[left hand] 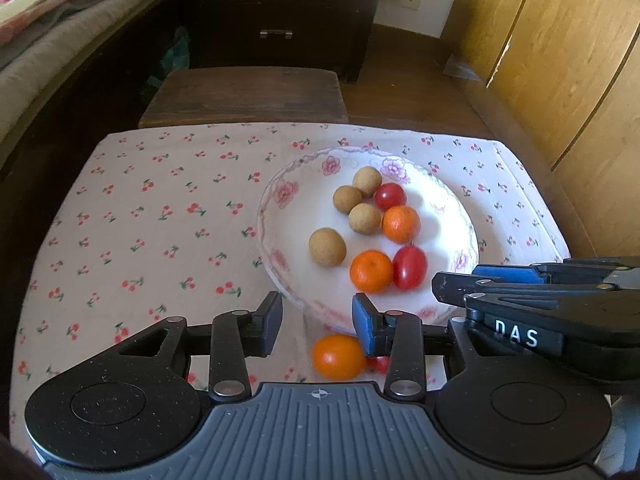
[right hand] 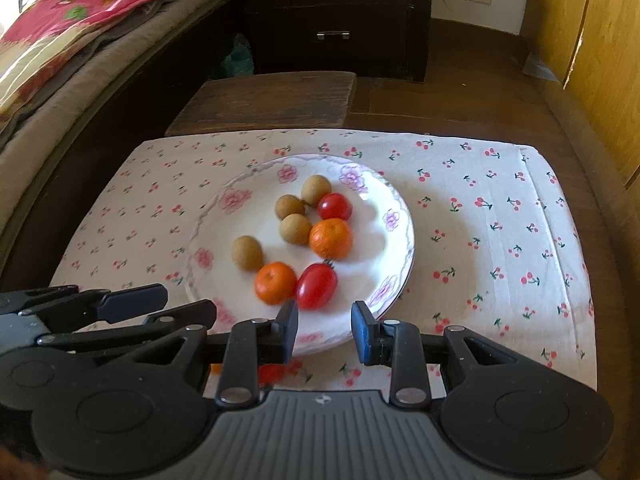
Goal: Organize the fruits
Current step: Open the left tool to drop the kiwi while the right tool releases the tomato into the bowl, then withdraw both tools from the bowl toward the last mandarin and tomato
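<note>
Bedroom floor and dark drawers fill the top; cherry-print cloth (left hand: 160,208) spreads below, plate (left hand: 280,216) at centre gathering most fruits. Left gripper (left hand: 316,320) and right gripper (right hand: 325,328) both gape empty; stray orange (left hand: 338,356) waits lower centre, probably next.

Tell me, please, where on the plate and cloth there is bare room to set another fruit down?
The plate is bare along its left rim. The cloth right of the plate is bare too. The plate's middle is crowded with fruits, and an orange fruit lies off its near edge.
</note>
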